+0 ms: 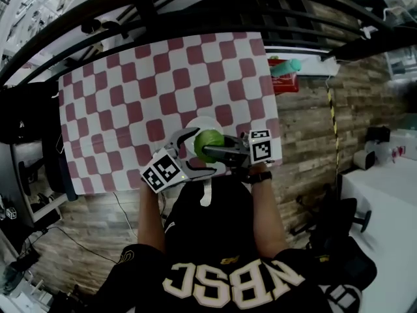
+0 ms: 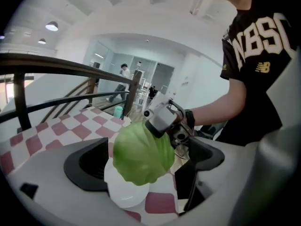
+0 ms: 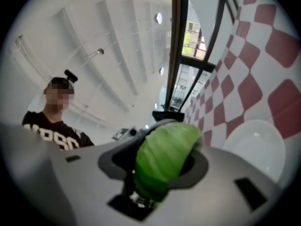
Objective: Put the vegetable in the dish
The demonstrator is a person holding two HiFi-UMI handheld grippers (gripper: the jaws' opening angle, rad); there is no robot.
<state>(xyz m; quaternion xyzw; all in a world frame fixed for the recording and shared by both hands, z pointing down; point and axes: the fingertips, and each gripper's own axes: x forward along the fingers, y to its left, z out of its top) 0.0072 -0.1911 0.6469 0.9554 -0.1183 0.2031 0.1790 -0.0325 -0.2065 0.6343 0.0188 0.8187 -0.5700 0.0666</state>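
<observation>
Head view: one cabbage [image 1: 207,142] is gripped over one white dish [image 1: 195,124] on the bench [image 1: 130,96] by the right hand-held gripper [image 1: 214,152]. Left gripper view: the left hand-held gripper [image 2: 141,169] is spread wide round the cabbage. Right gripper view: one railing [image 3: 176,46] is seen beyond the dish.

The round, pale-green cabbage [image 1: 207,139], leafy and ribbed, hangs in the right gripper [image 1: 215,152] just above a small white dish [image 1: 202,121] on the checked counter [image 1: 130,96], seemingly not touching it.

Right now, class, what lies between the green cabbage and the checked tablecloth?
The white dish: in the left gripper view it sits on the checked tablecloth, beneath the green cabbage.
</observation>
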